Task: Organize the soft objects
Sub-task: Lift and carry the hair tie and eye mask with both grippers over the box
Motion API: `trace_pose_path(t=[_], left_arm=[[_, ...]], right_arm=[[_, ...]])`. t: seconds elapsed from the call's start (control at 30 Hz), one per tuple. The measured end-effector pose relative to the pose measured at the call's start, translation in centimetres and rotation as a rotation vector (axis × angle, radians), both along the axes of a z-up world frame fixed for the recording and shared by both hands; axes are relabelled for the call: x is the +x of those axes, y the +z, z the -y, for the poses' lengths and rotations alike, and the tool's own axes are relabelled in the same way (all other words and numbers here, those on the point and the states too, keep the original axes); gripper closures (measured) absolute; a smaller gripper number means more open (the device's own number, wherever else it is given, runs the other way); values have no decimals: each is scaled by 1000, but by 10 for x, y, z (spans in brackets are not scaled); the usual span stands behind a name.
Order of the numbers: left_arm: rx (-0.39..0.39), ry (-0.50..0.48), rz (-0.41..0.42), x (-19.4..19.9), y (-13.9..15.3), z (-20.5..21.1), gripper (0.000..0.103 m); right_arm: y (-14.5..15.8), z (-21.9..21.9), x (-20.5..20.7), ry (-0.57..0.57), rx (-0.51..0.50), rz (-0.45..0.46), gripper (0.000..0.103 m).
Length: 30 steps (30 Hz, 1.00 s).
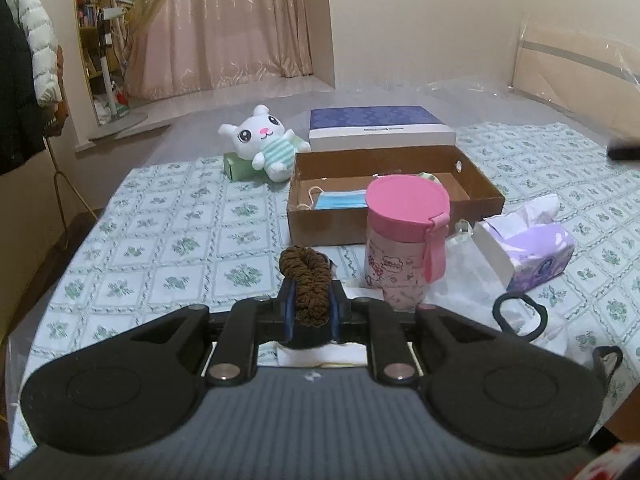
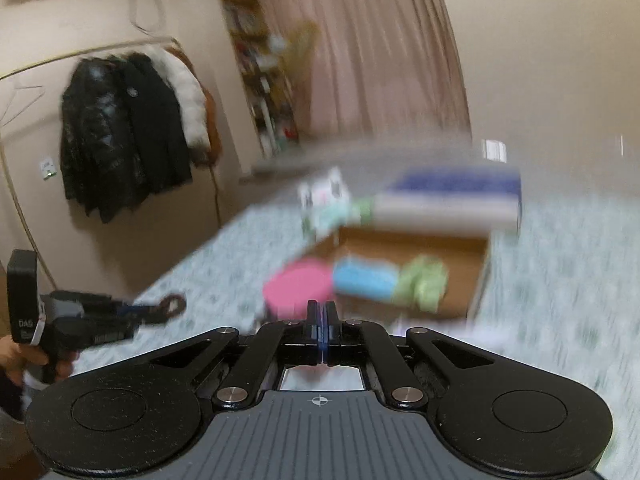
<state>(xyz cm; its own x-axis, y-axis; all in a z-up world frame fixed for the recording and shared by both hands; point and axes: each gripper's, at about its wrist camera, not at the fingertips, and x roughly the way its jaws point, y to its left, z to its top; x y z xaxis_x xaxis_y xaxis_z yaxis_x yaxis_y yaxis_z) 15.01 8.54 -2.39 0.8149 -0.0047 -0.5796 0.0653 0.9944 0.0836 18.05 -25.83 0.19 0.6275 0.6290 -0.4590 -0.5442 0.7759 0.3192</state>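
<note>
My left gripper [image 1: 313, 304] is shut on a brown scrunchie [image 1: 308, 280], held above the patterned bedspread [image 1: 168, 220]. Ahead lies an open cardboard box [image 1: 400, 160] holding a blue face mask [image 1: 340, 200] and a green cloth [image 1: 430, 176]. A white plush rabbit [image 1: 264, 140] leans on a green pack [image 1: 240, 166] at the box's far left. In the blurred right wrist view my right gripper [image 2: 321, 320] is shut with nothing between its fingers. The left gripper [image 2: 132, 312] shows there at the left, carrying the scrunchie [image 2: 174, 304]. The box [image 2: 452, 248], mask [image 2: 364, 278] and green cloth [image 2: 424, 280] lie ahead.
A pink-lidded canister [image 1: 404, 240] stands in front of the box, a purple tissue pack [image 1: 528, 248] and clear plastic to its right. A blue-and-white box lid [image 1: 380, 128] lies behind. Black hair ties [image 1: 520, 316] rest near my left gripper. Coats [image 2: 132, 132] hang by the wall.
</note>
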Motion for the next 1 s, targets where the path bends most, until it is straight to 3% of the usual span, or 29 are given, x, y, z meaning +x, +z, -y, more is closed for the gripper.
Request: trace_pose_path(t=[0.03, 0.1, 0.13, 0.17, 0.4, 0.6, 0.73, 1.0], left_arm=[[-4, -1, -8, -1, -2, 1, 87], [-11, -6, -27, -3, -7, 1, 87], [-16, -9, -40, -4, -11, 3, 87], [-21, -12, -49, -5, -14, 4, 87], [-83, -34, -108, -20, -31, 16, 87], [-112, -27, -143, -28, -41, 20, 87], [-117, -26, -150, -31, -43, 22, 87], [-101, -17, -144, -31, -40, 19, 87]], right_arm=[[-8, 2, -2, -2, -20, -35, 98], [-27, 2, -11, -5, -76, -85, 71], [-38, 2, -16, 3, -96, -112, 38], [-49, 2, -24, 8, -112, -135, 26], [-125, 9, -37, -65, -133, -350, 26], [-149, 7, -23, -90, -139, -387, 56], [-151, 0, -21, -63, -158, -367, 99], [-99, -5, -42, 29, -194, -137, 99]])
